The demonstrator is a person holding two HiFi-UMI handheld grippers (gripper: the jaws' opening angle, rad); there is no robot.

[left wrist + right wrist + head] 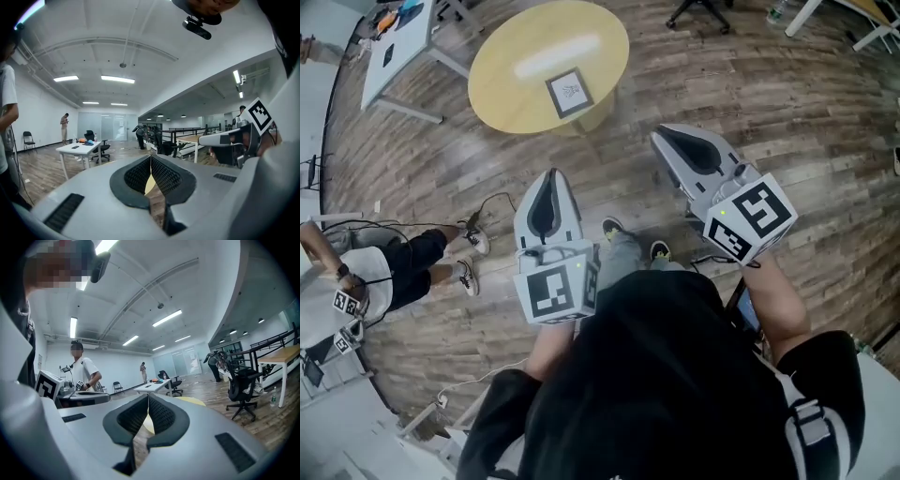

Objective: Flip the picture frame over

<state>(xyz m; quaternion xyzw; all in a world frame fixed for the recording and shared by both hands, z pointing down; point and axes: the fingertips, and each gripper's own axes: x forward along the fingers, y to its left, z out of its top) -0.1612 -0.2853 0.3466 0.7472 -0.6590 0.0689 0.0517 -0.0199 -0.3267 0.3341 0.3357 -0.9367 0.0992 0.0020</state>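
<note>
Since the picture frame (569, 92) lies flat and untouched on the round yellow table (511, 80), with a pale face and a small dark mark showing upward, I judge that the flip has not begun. Everything remains to be done: the approach, the grip, the turn and the setting down.

The left gripper (550, 176) is held out over the wood floor (769, 122), well short of the table. Its dark ribbed jaws are pressed together at the tips, with nothing between them. The right gripper (661, 139) is just beside it on the right, a little farther forward. Its jaws are likewise closed on nothing. Both will have to part before either can take the frame.

The frame sits right of the table's middle and toward its near edge. That should keep it within reach from the near side without leaning far over the top. The tabletop around it looks bare, which leaves room to slide a jaw under one border and to lay the frame back down.

The floor between the person's shoes (612, 228) and the table shows nothing in the way. A dark cable (492, 200) trails on the floor to the left. A seated person (384, 267) is farther left, well apart from the path. A white table (403, 42) stands at the far left and a chair base (698, 9) at the far right, both clear of the round table
</note>
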